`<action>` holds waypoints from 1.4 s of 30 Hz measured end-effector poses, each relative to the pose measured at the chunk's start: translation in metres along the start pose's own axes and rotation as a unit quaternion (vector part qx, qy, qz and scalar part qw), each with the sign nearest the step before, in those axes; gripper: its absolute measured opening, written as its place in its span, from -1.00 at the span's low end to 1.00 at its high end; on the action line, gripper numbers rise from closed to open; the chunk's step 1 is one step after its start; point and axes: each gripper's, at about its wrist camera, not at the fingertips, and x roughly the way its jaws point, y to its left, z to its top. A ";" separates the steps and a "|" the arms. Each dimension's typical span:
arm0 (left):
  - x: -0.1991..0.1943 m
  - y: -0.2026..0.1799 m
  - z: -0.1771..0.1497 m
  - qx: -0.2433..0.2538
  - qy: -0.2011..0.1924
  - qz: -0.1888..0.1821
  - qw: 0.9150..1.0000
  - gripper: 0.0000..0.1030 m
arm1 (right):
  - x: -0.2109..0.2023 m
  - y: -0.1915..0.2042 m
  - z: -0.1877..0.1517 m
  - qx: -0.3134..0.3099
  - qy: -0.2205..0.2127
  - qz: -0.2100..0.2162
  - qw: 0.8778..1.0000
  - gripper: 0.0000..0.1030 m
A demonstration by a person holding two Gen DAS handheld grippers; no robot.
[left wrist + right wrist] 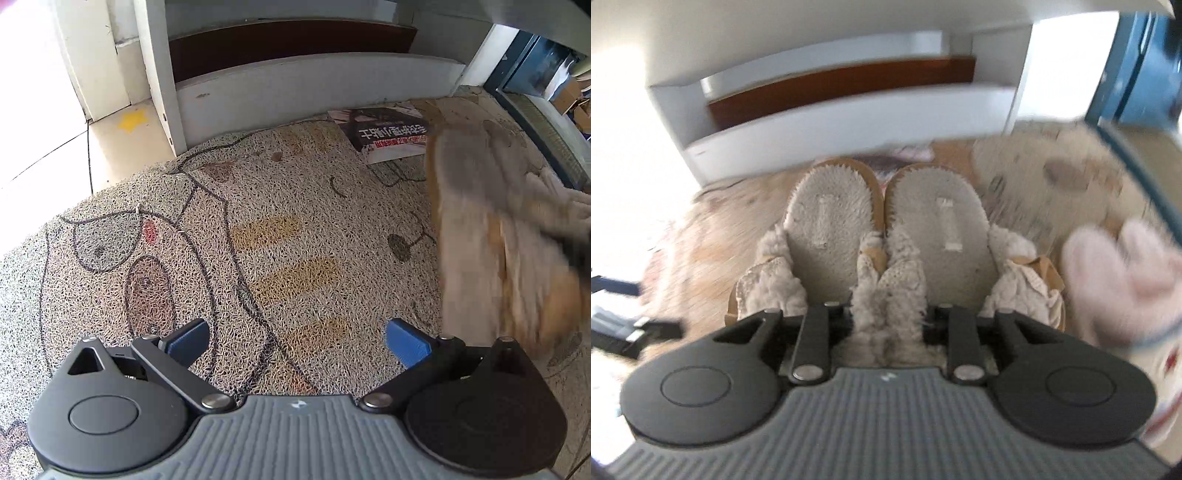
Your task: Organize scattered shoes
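A pair of tan slippers with cream fleece lining, the left slipper (827, 229) and the right slipper (942, 229), hangs side by side with toes pointing away. My right gripper (886, 314) is shut on their two inner fleece collars, pinched together; its fingertips are buried in the fleece. The right wrist view is blurred by motion. The same pair (498, 229) shows as a blur at the right of the left wrist view, lifted off the mat. My left gripper (297, 341) stands open over the patterned mat (258, 221), nothing between its blue pads (408, 341).
A white shoe rack (295, 85) with a dark brown shelf stands at the far edge of the mat, also ahead of the held pair (831, 110). A printed booklet (388, 133) lies by its base. Pink fluffy slippers (1119, 280) lie to the right. A blue door frame (535, 122) lies beyond.
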 end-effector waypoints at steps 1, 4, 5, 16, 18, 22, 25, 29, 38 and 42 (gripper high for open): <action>-0.002 0.000 0.000 -0.001 -0.002 0.000 1.000 0.99 | -0.002 0.002 -0.005 0.011 0.006 0.007 1.000 -0.52; -0.004 -0.003 0.000 0.003 -0.006 0.002 1.000 0.99 | 0.016 0.010 -0.026 0.017 0.032 0.002 0.999 -0.48; -0.003 -0.004 0.000 0.004 -0.006 0.003 1.000 0.99 | 0.024 0.014 -0.031 0.009 0.033 -0.004 0.999 -0.46; -0.005 -0.016 0.002 0.016 -0.014 -0.007 1.000 0.99 | 0.030 0.012 -0.024 0.006 0.020 -0.038 0.999 0.13; -0.005 -0.018 0.002 0.020 -0.015 -0.008 1.000 0.99 | 0.018 0.013 -0.021 0.020 0.003 -0.040 0.999 0.24; -0.004 -0.026 0.003 0.028 -0.014 -0.017 0.999 0.99 | 0.004 0.012 -0.019 0.025 -0.027 -0.062 0.997 0.50; -0.001 -0.030 0.006 0.026 -0.007 -0.028 0.999 0.99 | 0.002 -0.001 -0.022 0.045 -0.023 -0.057 0.997 0.53; 0.001 -0.036 0.009 0.029 -0.010 -0.031 0.999 0.99 | -0.005 -0.011 -0.027 0.063 -0.036 -0.053 0.996 0.68; 0.005 -0.051 0.016 0.041 -0.014 -0.040 0.998 0.99 | -0.024 -0.023 -0.030 0.075 -0.077 -0.076 0.991 0.96; 0.008 -0.071 0.027 0.049 -0.019 -0.061 0.997 0.99 | -0.029 -0.031 -0.034 0.068 -0.082 -0.103 0.989 0.96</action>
